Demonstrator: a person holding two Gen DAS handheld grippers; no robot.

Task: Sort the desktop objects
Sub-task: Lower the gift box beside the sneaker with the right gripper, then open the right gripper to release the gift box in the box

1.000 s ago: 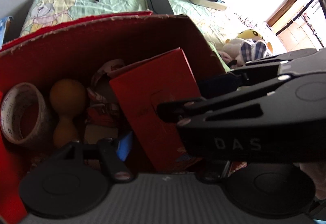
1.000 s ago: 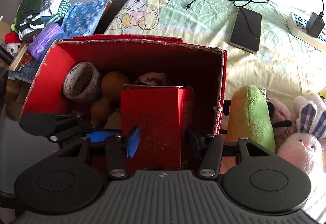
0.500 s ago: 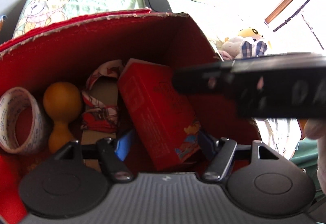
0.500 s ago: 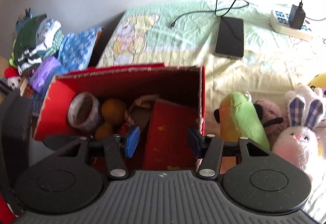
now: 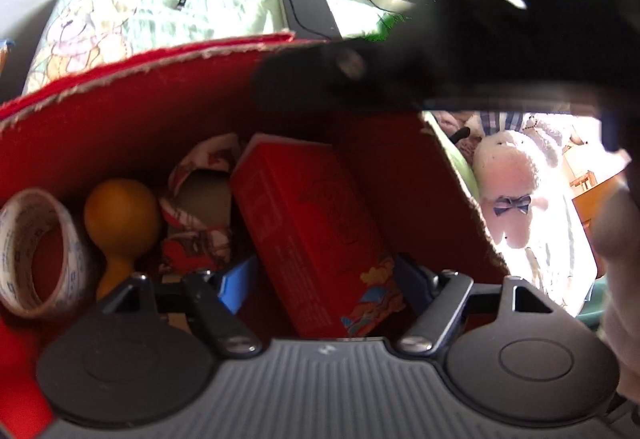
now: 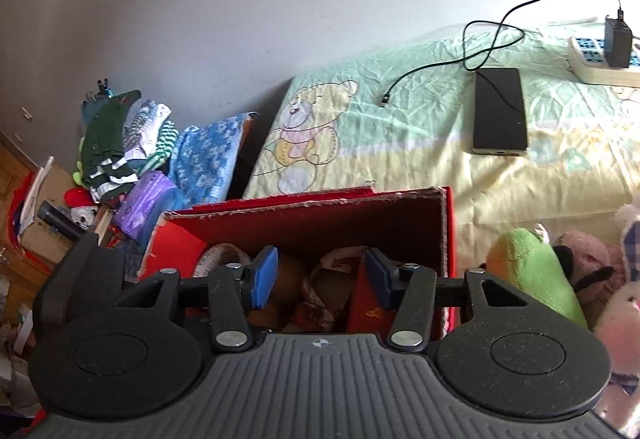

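Left wrist view: left tongs (image 5: 324, 279) gape around the leaning red carton (image 5: 316, 235), ungripped. Right tongs (image 6: 318, 275), parted and empty, hover at 12 o'clock above the red box (image 6: 320, 217); careless nudging could topple the carton.

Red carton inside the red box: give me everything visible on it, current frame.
The red carton is a tall rectangular paperboard pack, red with faint line printing and a colourful cartoon graphic near its lower end. It lies tilted inside the red cardboard box, top leaning towards the back wall, beside a crumpled printed wrapper. It sits between the open fingers of the left gripper, with gaps either side. The right gripper, also open, hovers above.
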